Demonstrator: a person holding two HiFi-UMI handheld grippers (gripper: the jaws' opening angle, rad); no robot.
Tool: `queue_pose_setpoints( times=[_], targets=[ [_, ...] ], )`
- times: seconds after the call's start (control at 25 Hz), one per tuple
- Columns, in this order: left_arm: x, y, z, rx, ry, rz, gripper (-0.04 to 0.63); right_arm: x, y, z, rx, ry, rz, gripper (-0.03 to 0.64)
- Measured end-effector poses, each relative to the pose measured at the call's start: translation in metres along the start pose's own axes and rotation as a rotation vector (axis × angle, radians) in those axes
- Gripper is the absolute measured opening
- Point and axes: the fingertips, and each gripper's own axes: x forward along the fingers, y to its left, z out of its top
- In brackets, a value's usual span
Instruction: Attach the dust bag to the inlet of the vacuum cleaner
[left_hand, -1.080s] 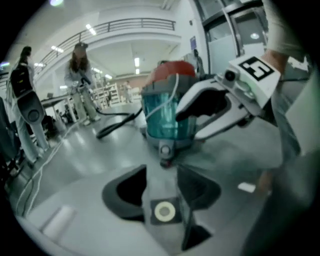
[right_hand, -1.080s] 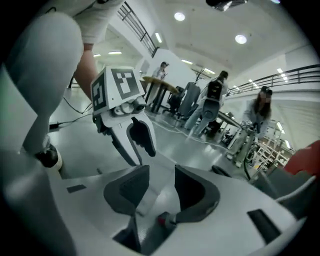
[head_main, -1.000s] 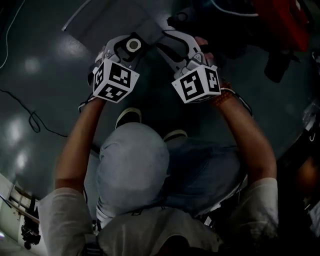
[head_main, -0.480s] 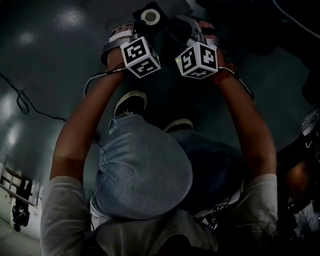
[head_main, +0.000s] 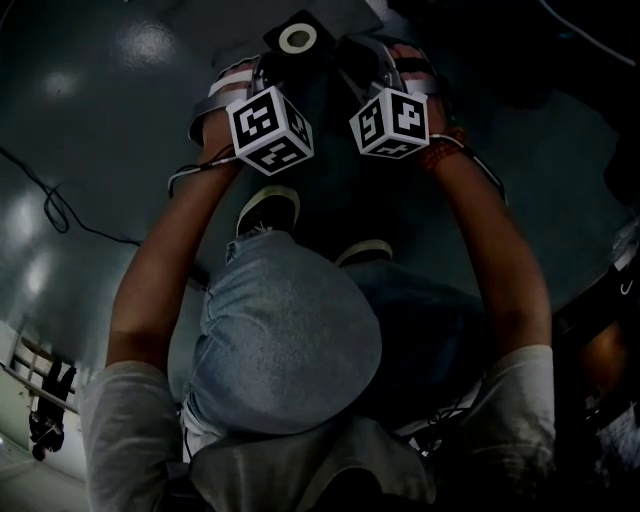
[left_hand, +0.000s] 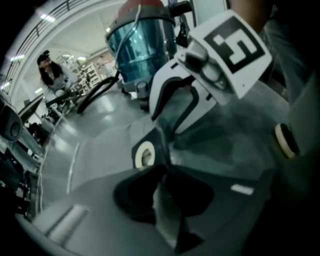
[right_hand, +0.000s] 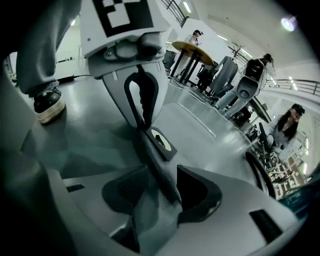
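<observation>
A person crouches over a glossy grey floor (head_main: 90, 150), holding a tool in each hand, both pointing steeply down, side by side and near each other.

The left tool (left_hand: 162, 187) is closing its jaws. A thin upright fold of the dust bag (left_hand: 225, 140) stands between its dark pads, and the pads press against it from both sides.

The right tool (right_hand: 160, 192) has its jaws spread wide. A ridge of the same grey fabric runs up between them, but the pads do not squeeze it.

The rest of the bag spreads over the floor beneath and beyond both tools. Its dark square collar (head_main: 298, 38), with a pale ring round the opening, lies just past the tips of the tools, between them.

The vacuum cleaner (left_hand: 140, 45), a clear teal drum with a red top, stands on the floor well beyond the left tool. A black hose (left_hand: 95, 95) trails away from it.

One of the person's shoes (head_main: 268, 208) rests on the floor behind the left tool.
</observation>
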Motion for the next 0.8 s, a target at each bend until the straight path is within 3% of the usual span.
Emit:
queue_pose_setpoints(
  times=[0.12, 0.28, 0.32, 0.4, 0.44, 0.6, 0.8],
  targets=[
    [-0.019, 0.0, 0.01, -0.004, -0.029, -0.067, 0.055, -0.001, -0.009, 0.008, -0.035, -0.019, -0.04, 0.166],
    [-0.045, 0.004, 0.037, -0.063, -0.082, -0.172, 0.048, -0.007, -0.016, 0.02, -0.046, -0.04, 0.011, 0.166],
    [-0.051, 0.007, 0.044, -0.05, -0.081, -0.183, 0.046, -0.011, -0.02, 0.023, -0.04, -0.046, 0.016, 0.161],
    [-0.064, 0.012, 0.055, 0.007, -0.068, -0.193, 0.046, -0.026, -0.03, 0.027, -0.014, -0.058, 0.018, 0.075],
    [-0.072, 0.014, 0.062, 0.035, -0.065, -0.198, 0.046, -0.036, -0.034, 0.029, -0.003, -0.06, 0.023, 0.064],
    [-0.107, 0.032, 0.107, 0.151, -0.094, -0.21, 0.046, -0.084, -0.065, 0.029, 0.038, -0.039, 0.012, 0.051],
    [-0.176, 0.028, 0.169, 0.239, -0.128, -0.276, 0.047, -0.175, -0.083, 0.037, 0.204, -0.026, 0.033, 0.046]
  ],
)
